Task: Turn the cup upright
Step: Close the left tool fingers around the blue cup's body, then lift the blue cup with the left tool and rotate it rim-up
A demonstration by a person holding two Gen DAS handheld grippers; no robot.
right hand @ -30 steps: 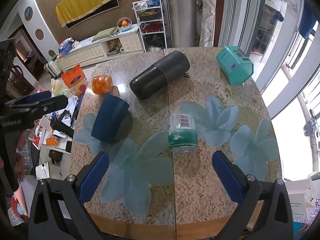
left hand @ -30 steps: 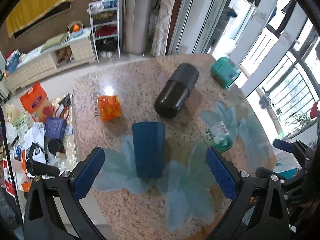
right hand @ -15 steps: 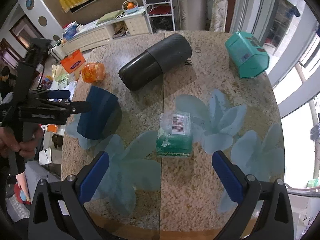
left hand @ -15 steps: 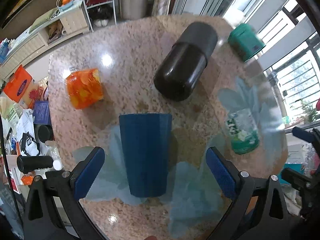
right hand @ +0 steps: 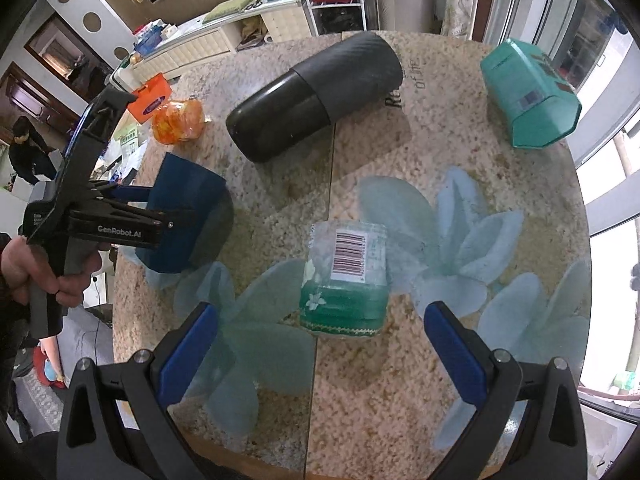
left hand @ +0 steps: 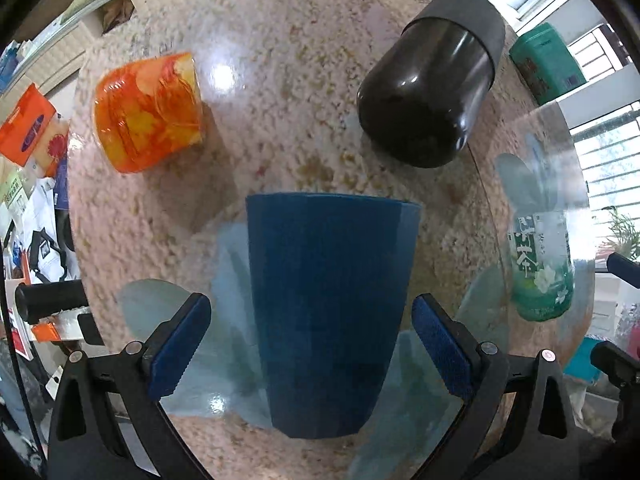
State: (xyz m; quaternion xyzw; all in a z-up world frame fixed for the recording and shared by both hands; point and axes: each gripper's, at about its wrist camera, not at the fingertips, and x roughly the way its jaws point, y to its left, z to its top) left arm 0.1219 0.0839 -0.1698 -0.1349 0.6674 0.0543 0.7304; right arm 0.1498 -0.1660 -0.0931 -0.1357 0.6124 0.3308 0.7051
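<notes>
A dark blue cup [left hand: 326, 304] stands upside down on the granite table, its wide rim on the tabletop and its narrow base toward the camera. It also shows in the right wrist view [right hand: 188, 216]. My left gripper [left hand: 310, 344] is open, its blue pads on either side of the cup with a gap on both sides. In the right wrist view the left gripper [right hand: 132, 210] reaches the cup from the left. My right gripper [right hand: 320, 356] is open and empty above the table's near edge, in front of a green bottle [right hand: 346, 280].
A black flask [left hand: 430, 84] lies on its side behind the cup. An orange packet [left hand: 150, 110] lies at the back left. The green bottle [left hand: 540, 264] lies at the right. A teal box [right hand: 530, 94] stands at the far right. Floor clutter lies beyond the table's left edge.
My left gripper has moved forward and down until its open fingers straddle the blue cup. My right gripper has moved slightly closer to the green bottle.
</notes>
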